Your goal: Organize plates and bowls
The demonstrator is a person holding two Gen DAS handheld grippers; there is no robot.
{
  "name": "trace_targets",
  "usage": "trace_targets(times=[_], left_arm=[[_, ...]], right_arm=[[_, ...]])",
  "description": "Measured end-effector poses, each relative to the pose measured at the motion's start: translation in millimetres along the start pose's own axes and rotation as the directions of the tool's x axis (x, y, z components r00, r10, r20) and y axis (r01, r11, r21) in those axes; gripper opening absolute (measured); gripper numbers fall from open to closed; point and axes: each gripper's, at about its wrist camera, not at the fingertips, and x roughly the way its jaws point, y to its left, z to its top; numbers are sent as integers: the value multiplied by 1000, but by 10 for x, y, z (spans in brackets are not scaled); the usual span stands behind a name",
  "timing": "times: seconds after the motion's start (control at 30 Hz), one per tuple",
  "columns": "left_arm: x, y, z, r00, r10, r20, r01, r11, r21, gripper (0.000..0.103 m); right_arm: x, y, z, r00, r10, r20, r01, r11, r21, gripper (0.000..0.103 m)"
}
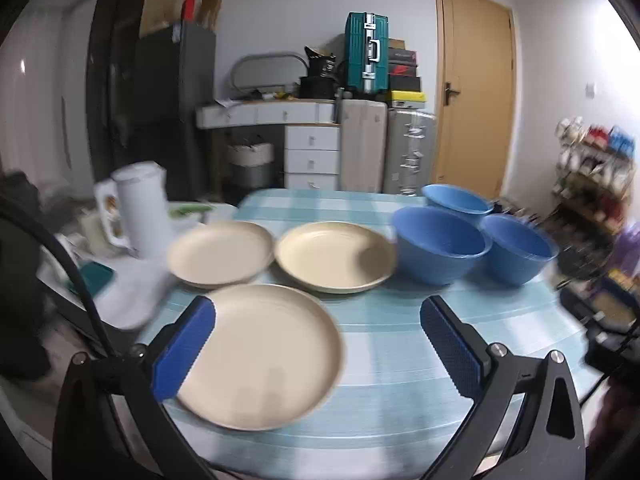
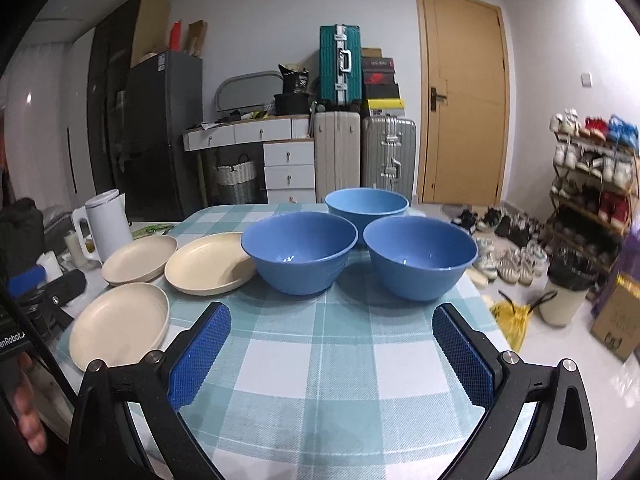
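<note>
Three cream plates lie on the checked tablecloth: a near plate (image 1: 264, 356) (image 2: 120, 326), a far-left plate (image 1: 220, 256) (image 2: 140, 258) and a middle plate (image 1: 336, 256) (image 2: 208, 264). Three blue bowls stand to their right: a left bowl (image 1: 440, 248) (image 2: 300, 252), a right bowl (image 1: 516, 250) (image 2: 420, 258) and a far bowl (image 1: 456, 200) (image 2: 366, 204). My left gripper (image 1: 318, 316) is open above the near plate's right part, its left pad (image 1: 184, 348) over the plate's left edge. My right gripper (image 2: 332, 324) is open above bare cloth in front of the bowls, holding nothing.
A white kettle (image 1: 140, 208) (image 2: 106, 226) stands left of the plates, off the cloth. The table (image 2: 340, 380) ends at the right over a floor with shoes, a shoe rack (image 2: 592, 184) and a bin (image 2: 566, 292). A hand (image 2: 28, 412) shows at the lower left.
</note>
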Motion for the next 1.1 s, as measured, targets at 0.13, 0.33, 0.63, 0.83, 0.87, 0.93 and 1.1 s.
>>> trace_targets(times=[0.13, 0.33, 0.63, 0.83, 0.87, 0.93, 1.1], left_arm=[[-30, 11, 124, 997, 32, -70, -31, 999, 10, 103], [29, 62, 346, 1000, -17, -9, 16, 1000, -24, 103], [672, -2, -10, 971, -105, -215, 92, 993, -70, 103], [767, -54, 22, 967, -98, -235, 84, 994, -69, 103], [736, -43, 19, 969, -97, -226, 82, 994, -74, 103], [686, -29, 14, 972, -87, -217, 73, 995, -74, 103], [566, 30, -32, 983, -42, -181, 31, 997, -65, 103]], right_arm=[[2, -77, 52, 999, 32, 7, -32, 999, 44, 103], [39, -142, 56, 999, 43, -1, -43, 995, 87, 103], [203, -109, -1, 999, 18, -33, -14, 995, 102, 103], [214, -25, -1, 997, 71, -26, -67, 991, 120, 103], [203, -21, -9, 997, 76, -27, -72, 989, 127, 103], [170, -25, -21, 996, 83, -22, -79, 988, 131, 103], [13, -29, -40, 997, 77, 32, -80, 990, 120, 103]])
